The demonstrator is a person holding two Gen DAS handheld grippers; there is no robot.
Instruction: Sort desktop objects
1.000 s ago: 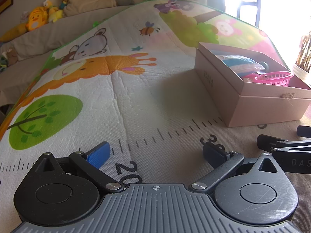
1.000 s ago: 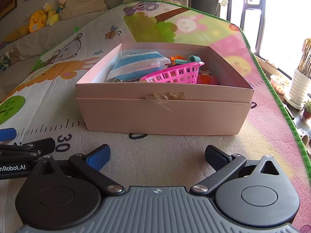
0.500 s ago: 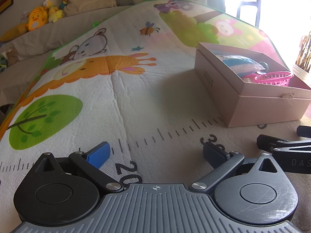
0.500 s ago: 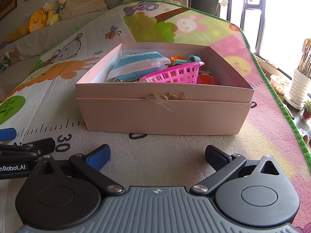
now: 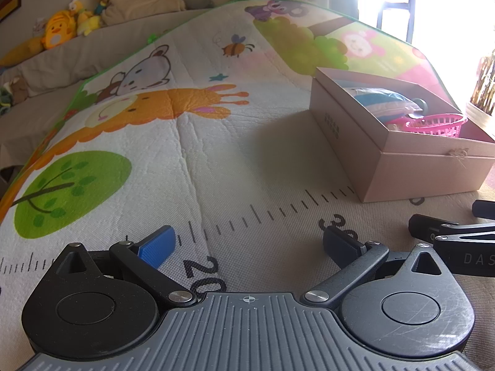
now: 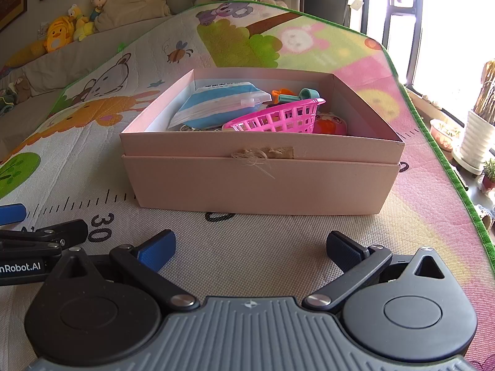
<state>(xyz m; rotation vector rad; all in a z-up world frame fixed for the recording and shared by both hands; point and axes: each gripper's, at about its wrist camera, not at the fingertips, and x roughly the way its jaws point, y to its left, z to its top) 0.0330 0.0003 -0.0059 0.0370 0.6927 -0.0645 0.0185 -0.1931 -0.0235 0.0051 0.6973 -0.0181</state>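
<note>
**Both tools idle, box already loaded**

Compared against the views from a second ago: no shift noted in either wrist camera. Same framing, same box position, same contents. Read as a pause, likely at the close of the sort or ahead of a new pick.

Left tool [image 5: 249,244] seen low in frame, fingers spread wide apart, nothing between them, only the play mat [image 5: 191,142] beneath. Right tool [image 6: 250,245] likewise spread wide and empty, parked just short of the pink box [image 6: 263,182]. Each tool visible at the edge of the other's view: right tool at lower right of the left view, left tool at lower left of the right view, so side by side and near each other.

Pink box found at centre of the right view, at right of the left view, open-topped, resting on the mat. Inside: blue-and-white striped pouch [image 6: 216,105] toward the left, pink basket [image 6: 278,120] tilted at centre, small orange and teal items behind it, something orange-red at right, partly hidden.

No loose objects spotted on the visible mat outside the box. Judged from that: sorting close to finished, or remaining items out of view. Plush toys [image 5: 58,31] at upper left, well apart, apparently not part of the job.
</note>
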